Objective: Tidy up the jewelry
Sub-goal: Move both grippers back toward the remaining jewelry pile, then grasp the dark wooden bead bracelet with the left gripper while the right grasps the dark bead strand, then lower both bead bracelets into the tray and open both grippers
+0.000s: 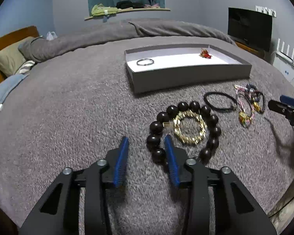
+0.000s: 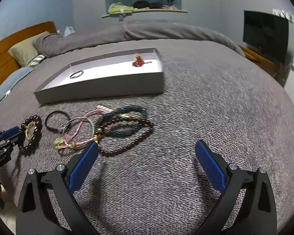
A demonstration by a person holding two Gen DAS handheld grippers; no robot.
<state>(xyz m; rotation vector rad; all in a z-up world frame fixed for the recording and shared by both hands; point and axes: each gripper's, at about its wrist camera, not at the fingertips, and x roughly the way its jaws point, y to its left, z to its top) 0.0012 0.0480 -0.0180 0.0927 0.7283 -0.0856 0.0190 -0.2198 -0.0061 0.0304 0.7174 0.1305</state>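
A grey box tray (image 1: 192,74) (image 2: 100,87) lies on the bed and holds a thin metal bangle (image 1: 145,62) (image 2: 76,74) and a red charm (image 1: 205,54) (image 2: 137,62). In front of it lie a dark big-bead bracelet (image 1: 156,126) (image 2: 38,123) around a gold chain bracelet (image 1: 190,127), a black cord loop (image 1: 220,100) (image 2: 55,120), and a tangle of pink, blue and maroon bead strands (image 1: 247,105) (image 2: 125,129). My left gripper (image 1: 146,140) is open and empty, its right finger just beside the big-bead bracelet. My right gripper (image 2: 147,146) is wide open and empty, above the blanket right of the tangle.
The grey blanket (image 1: 68,117) covers the whole bed. Pillows and a wooden headboard (image 2: 7,56) are at the left. A dark TV (image 2: 264,33) on a stand is at the right. A shelf with clothes (image 1: 125,9) hangs on the back wall.
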